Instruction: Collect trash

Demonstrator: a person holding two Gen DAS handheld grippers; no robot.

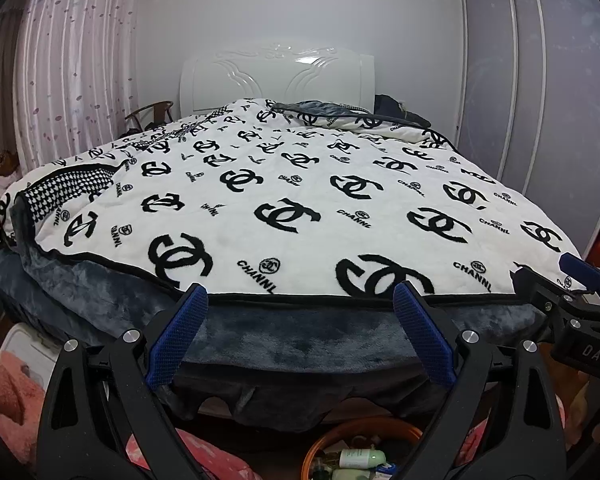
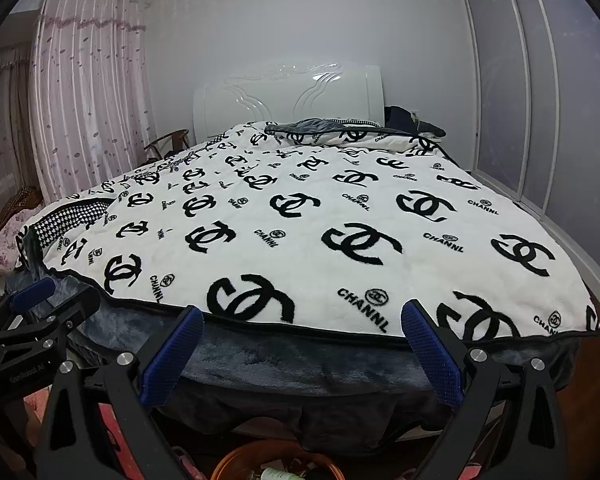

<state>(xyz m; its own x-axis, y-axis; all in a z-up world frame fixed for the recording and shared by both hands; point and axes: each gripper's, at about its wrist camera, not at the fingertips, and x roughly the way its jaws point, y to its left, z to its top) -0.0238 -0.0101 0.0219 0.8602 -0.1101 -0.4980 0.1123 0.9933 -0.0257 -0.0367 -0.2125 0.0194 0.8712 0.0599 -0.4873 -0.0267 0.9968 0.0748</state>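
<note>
My left gripper is open with nothing between its blue pads, held level at the foot of a bed. My right gripper is open too and just as bare. Each shows at the edge of the other's view: the right gripper and the left gripper. Below both stands an orange round basin on the floor, holding green-and-white bottles. The white blanket with black logos covers the bed; I see only its print and folded bedding near the headboard.
A dark grey plush sheet hangs over the bed's foot. Pink curtains hang left, and sliding wardrobe doors stand right. A wooden chair sits by the white headboard. Pink cloth lies at lower left.
</note>
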